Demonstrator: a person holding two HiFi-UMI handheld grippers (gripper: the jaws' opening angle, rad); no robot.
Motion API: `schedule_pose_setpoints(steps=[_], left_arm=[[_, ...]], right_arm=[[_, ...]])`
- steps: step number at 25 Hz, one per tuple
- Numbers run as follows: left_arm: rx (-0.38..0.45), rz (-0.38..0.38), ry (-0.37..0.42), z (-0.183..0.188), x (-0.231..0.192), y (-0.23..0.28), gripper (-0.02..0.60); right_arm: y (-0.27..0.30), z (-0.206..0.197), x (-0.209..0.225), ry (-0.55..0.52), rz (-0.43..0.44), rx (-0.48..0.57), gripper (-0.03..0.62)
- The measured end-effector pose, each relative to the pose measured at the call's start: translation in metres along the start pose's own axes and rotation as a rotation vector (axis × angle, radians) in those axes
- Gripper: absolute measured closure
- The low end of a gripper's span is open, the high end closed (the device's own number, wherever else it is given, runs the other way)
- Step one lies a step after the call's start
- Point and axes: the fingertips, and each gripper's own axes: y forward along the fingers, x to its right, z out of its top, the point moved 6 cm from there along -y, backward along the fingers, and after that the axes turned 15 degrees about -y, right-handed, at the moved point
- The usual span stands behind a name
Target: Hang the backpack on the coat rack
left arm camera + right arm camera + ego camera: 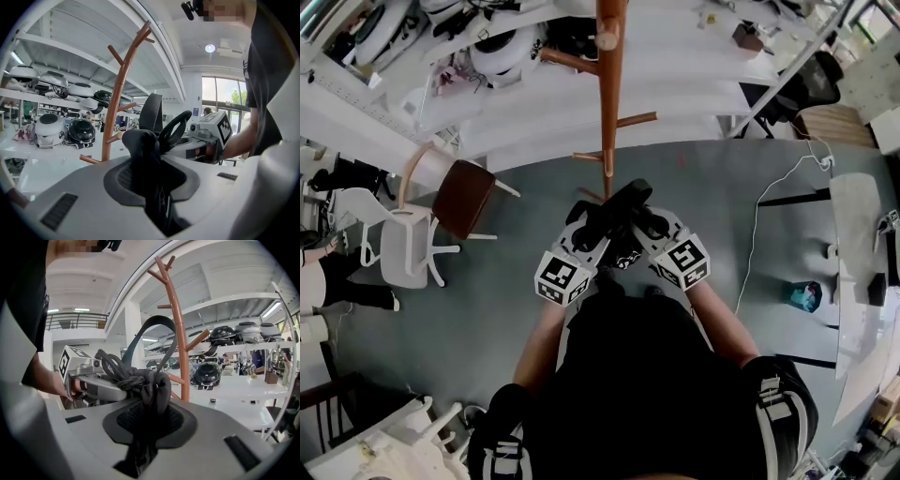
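In the head view the black backpack hangs between the person's forearms, its top bunched up in front of the wooden coat rack. My left gripper and right gripper meet there, each shut on a fold of the backpack's top. The carry handle loops up between them, close to the rack's pole. In the left gripper view, black fabric is pinched in the left gripper, with the coat rack behind and the right gripper beside. The right gripper view shows the backpack's fabric and corded handle clamped in the right gripper, the rack just beyond.
A brown-seated chair and a white chair stand left of the rack. Shelves with helmets run behind it. A white table, a teal object and a white floor cable lie to the right.
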Motion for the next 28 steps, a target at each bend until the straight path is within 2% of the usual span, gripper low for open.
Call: schedule_pose_setpoints(steps=[10, 16, 28], left_arm=[[-0.049, -0.094, 0.037, 0.008, -0.035, -0.002, 0.492], [-0.076, -0.140, 0.062, 0.008, -0.046, 0.000, 0.492], [-0.102, -0.146, 0.065, 0.010, -0.067, 0.016, 0.492]], right_arm=[[0.028, 0.001, -0.004, 0.009, -0.101, -0.024, 0.511], [0.034, -0.002, -0.007, 0.077, -0.157, -0.019, 0.513], [0.051, -0.011, 0.009, 0.121, -0.155, -0.034, 0.511]])
